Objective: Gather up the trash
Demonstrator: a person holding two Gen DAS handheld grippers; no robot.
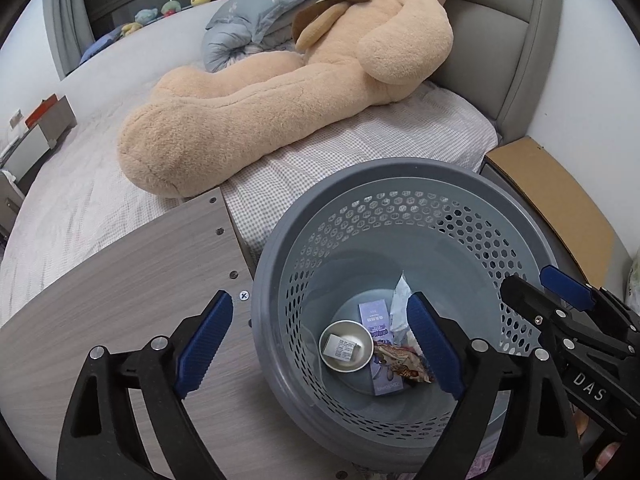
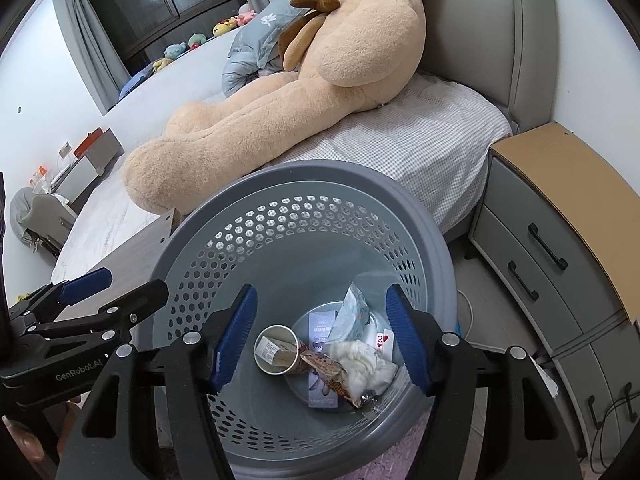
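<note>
A grey perforated waste basket (image 1: 400, 172) (image 2: 320, 176) stands on the floor beside the bed. At its bottom lie a paper cup (image 1: 346, 350) (image 2: 276, 350), a purple box (image 1: 374, 316) (image 2: 322, 322), a printed snack wrapper (image 1: 404, 362) (image 2: 332, 372), a crumpled white tissue (image 2: 368, 364), a pale packet (image 2: 352, 312) and a playing card (image 2: 384, 338). My left gripper (image 1: 320, 304) (image 2: 134, 280) hangs open over the basket's left rim, nothing between its blue pads. Over the basket's mouth my right gripper (image 2: 320, 292) (image 1: 528, 280) is open and empty too.
A wood-grain board (image 1: 140, 280) lies left of the basket, against the bed. A big tan teddy bear (image 1: 280, 100) lies on the checked bedsheet. To the right stands a grey nightstand (image 2: 540, 256) topped with cardboard (image 2: 560, 168); cables (image 2: 612, 412) trail beside it.
</note>
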